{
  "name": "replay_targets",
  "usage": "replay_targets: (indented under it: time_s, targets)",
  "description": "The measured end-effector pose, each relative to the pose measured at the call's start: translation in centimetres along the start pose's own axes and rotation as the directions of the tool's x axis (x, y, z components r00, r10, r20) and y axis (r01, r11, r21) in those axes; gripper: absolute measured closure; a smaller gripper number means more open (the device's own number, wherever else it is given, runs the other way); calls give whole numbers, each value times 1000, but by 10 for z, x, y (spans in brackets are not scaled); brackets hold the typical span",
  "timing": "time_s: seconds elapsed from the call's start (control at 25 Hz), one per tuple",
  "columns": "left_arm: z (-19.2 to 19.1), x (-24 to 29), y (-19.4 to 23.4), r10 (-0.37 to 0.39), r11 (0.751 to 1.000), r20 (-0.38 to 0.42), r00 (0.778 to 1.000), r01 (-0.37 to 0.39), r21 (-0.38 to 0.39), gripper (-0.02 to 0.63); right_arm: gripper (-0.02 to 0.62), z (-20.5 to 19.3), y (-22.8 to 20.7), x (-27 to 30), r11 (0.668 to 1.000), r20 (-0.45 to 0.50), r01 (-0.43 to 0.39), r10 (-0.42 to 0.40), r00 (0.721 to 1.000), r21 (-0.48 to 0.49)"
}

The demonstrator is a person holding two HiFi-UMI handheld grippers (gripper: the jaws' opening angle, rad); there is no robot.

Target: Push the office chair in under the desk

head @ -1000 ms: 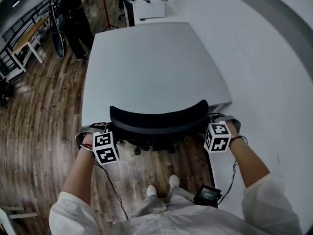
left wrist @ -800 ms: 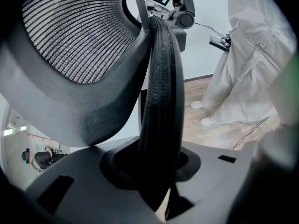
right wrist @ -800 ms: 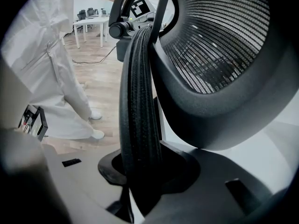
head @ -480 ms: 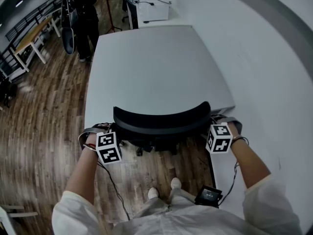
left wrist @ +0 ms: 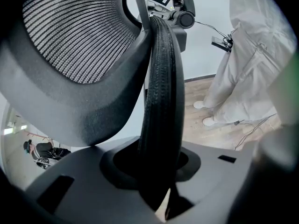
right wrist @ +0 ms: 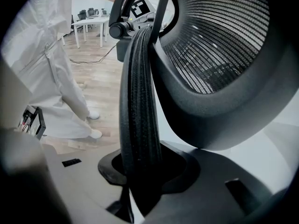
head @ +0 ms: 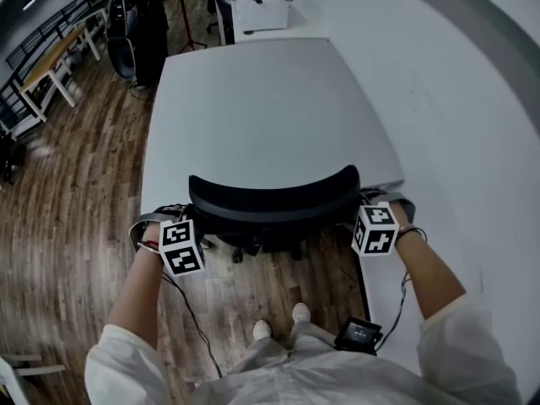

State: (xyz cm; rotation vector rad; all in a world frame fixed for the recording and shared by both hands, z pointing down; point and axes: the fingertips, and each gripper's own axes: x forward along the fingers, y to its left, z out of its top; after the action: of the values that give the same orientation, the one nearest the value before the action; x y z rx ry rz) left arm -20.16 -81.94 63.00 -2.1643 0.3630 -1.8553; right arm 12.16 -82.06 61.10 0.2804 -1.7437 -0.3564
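Observation:
The black mesh office chair's curved backrest [head: 270,199] stands at the near edge of the grey desk [head: 261,99], its seat hidden below. My left gripper [head: 175,219] grips the backrest's left end and my right gripper [head: 374,203] grips its right end. In the left gripper view the ribbed backrest rim [left wrist: 161,101] runs down between the jaws of the left gripper [left wrist: 159,171], which are shut on it. The right gripper view shows that rim [right wrist: 139,101] clamped the same way in the right gripper [right wrist: 140,171].
A white wall [head: 472,99] runs along the desk's right side. A person in dark clothes [head: 139,15] stands on the wooden floor at the far left beside benches [head: 42,66]. A white box [head: 261,11] sits beyond the desk. My feet [head: 278,319] are just behind the chair.
The backrest and both grippers have edged slightly toward the desk. The person in the background has moved farther away.

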Motion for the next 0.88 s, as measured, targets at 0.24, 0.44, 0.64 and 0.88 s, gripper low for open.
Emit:
replay_targets:
  time_s: [0.24,0.44,0.64,0.88]
  targets:
    - [4,0,2,2,1000,-1,1000,-2,-15,492,465,-4,-8,1,1000,3,-3,4,1000,-16]
    - [14,2,10,-1,1000,-4,1000,1,-25,492,465,-14,-18,2,1000,13,-10,11,1000,-25]
    - [15,3,9,3,999,-7,1000,-4,-34,492,465,-16,-20,4,999,17,-14,15,1000,-35]
    - [15,3,9,9,999,-9,1000,-10,-46,491,465,-15,-22,5,999,21,-12,13,1000,-44]
